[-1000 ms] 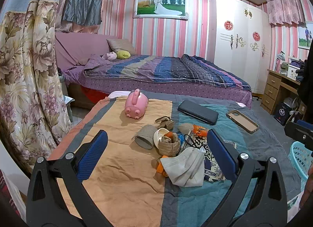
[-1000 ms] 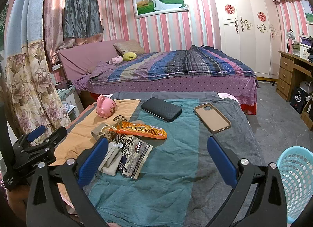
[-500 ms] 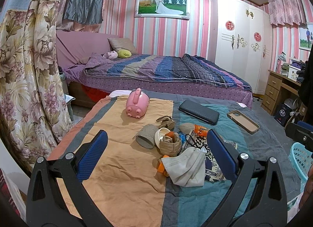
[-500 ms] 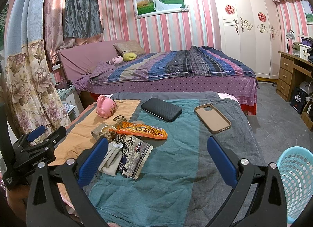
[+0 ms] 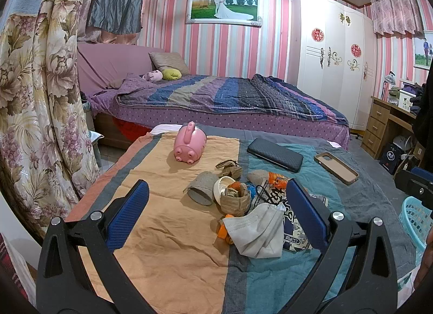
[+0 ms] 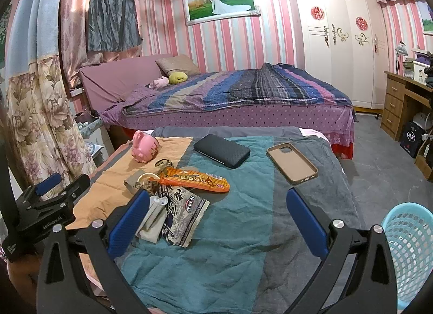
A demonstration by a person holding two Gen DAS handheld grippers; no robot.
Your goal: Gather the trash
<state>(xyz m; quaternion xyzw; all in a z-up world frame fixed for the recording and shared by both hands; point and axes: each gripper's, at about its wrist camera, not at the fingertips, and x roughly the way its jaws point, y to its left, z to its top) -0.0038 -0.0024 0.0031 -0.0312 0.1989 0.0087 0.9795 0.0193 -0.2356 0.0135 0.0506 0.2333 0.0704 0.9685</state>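
Note:
A heap of trash lies on the cloth-covered table (image 5: 167, 249): a used white face mask (image 5: 255, 230), a crumpled brown paper cup (image 5: 235, 200), a grey cup on its side (image 5: 201, 188), a dark printed snack wrapper (image 6: 184, 213) and an orange snack packet (image 6: 194, 180). My left gripper (image 5: 216, 213) hovers open just short of the heap, nothing between its blue pads. My right gripper (image 6: 216, 219) is open over the teal cloth, its left pad close to the mask (image 6: 153, 219). A light blue mesh basket (image 6: 408, 249) stands low on the right.
A pink piggy bank (image 5: 189, 146), a black wallet-like case (image 6: 222, 150) and a tan phone case (image 6: 292, 162) also lie on the table. A bed (image 6: 243, 97) stands behind, a floral curtain (image 5: 32, 113) at left, a wooden desk (image 6: 406, 97) at right.
Both grippers stay open with almost no drift. The trash heap has not moved.

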